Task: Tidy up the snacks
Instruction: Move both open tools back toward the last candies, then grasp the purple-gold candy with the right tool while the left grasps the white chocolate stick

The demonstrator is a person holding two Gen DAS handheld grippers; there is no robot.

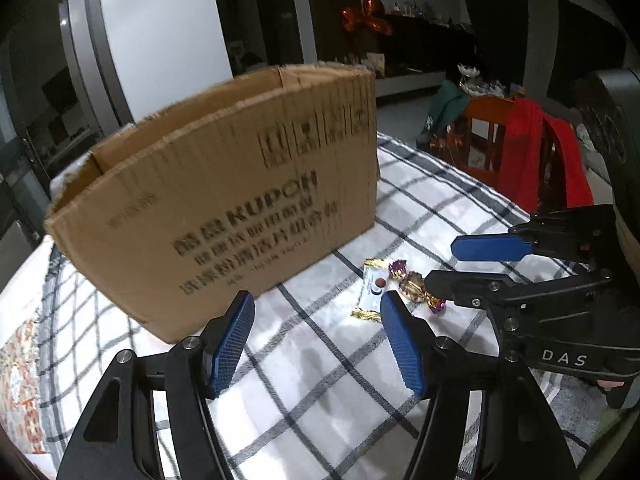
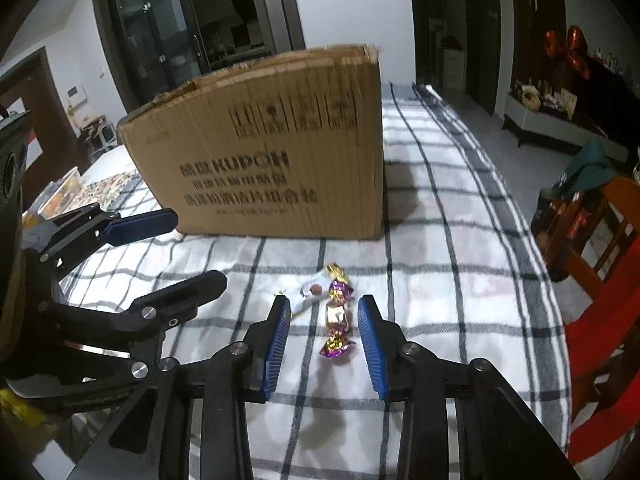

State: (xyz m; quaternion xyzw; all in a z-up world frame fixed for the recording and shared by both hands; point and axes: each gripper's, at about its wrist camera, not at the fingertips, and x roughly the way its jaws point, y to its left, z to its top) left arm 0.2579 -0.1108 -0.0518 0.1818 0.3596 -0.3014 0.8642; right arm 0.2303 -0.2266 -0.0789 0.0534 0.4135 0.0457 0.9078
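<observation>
A purple-and-gold wrapped candy (image 2: 337,320) lies on the checked tablecloth (image 2: 440,280), between the open fingers of my right gripper (image 2: 325,322), which hovers just over it. A white snack packet with gold ends (image 2: 306,294) lies just left of the candy. Both show in the left wrist view: candy (image 1: 414,286), packet (image 1: 372,290). An open brown cardboard box (image 2: 272,160) stands behind them, also in the left wrist view (image 1: 224,200). My left gripper (image 1: 318,322) is open and empty, left of the snacks. The right gripper (image 1: 452,264) shows there too, open over the candy.
An orange wooden chair with a red cloth over it (image 2: 600,280) stands at the table's right edge. A patterned mat and a tray (image 2: 72,192) lie at the far left. The left gripper (image 2: 160,248) reaches in from the left.
</observation>
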